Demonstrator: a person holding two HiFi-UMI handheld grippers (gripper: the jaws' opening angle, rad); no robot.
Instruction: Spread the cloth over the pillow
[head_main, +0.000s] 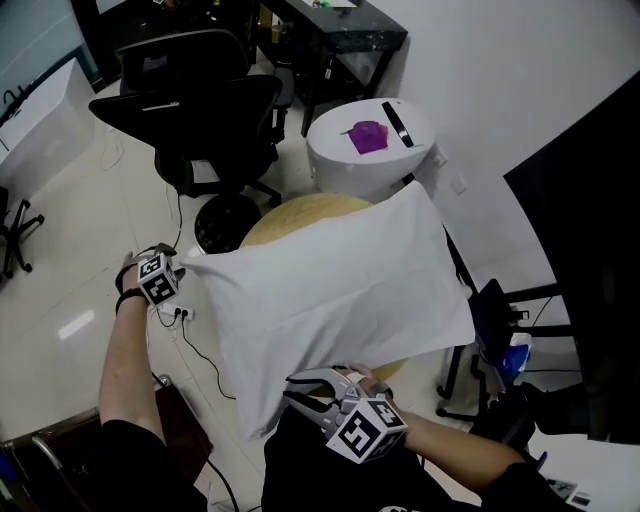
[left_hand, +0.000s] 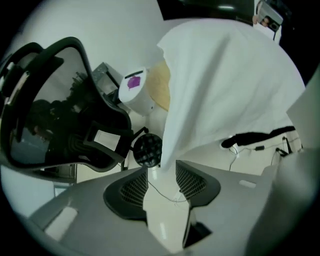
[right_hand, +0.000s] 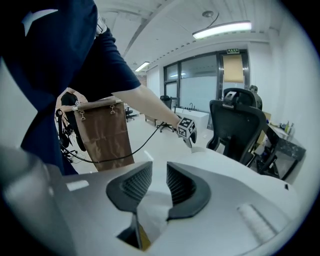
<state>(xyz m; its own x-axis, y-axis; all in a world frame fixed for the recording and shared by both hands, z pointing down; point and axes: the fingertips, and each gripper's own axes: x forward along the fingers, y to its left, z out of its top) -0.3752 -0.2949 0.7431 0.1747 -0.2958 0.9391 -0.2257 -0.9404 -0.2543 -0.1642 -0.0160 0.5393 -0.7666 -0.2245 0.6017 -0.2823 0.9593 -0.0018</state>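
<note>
A white cloth (head_main: 330, 290) hangs stretched in the air between my two grippers. It covers most of a round, pale yellow pillow (head_main: 300, 212) below it. My left gripper (head_main: 180, 262) is at the cloth's left corner. In the left gripper view its jaws (left_hand: 161, 167) stand apart, and the cloth's (left_hand: 225, 85) narrow corner lies between the tips without being pinched. My right gripper (head_main: 297, 385) is at the cloth's near edge. In the right gripper view, cloth (right_hand: 150, 215) is bunched deep between its jaws (right_hand: 159, 170).
Behind the pillow stands a white round table (head_main: 335, 165) with a purple thing (head_main: 367, 136) and a black remote (head_main: 397, 123) on it. A black office chair (head_main: 215, 120) stands at the back left, cables (head_main: 185, 315) lie on the floor, and a black stand (head_main: 485, 330) is at the right.
</note>
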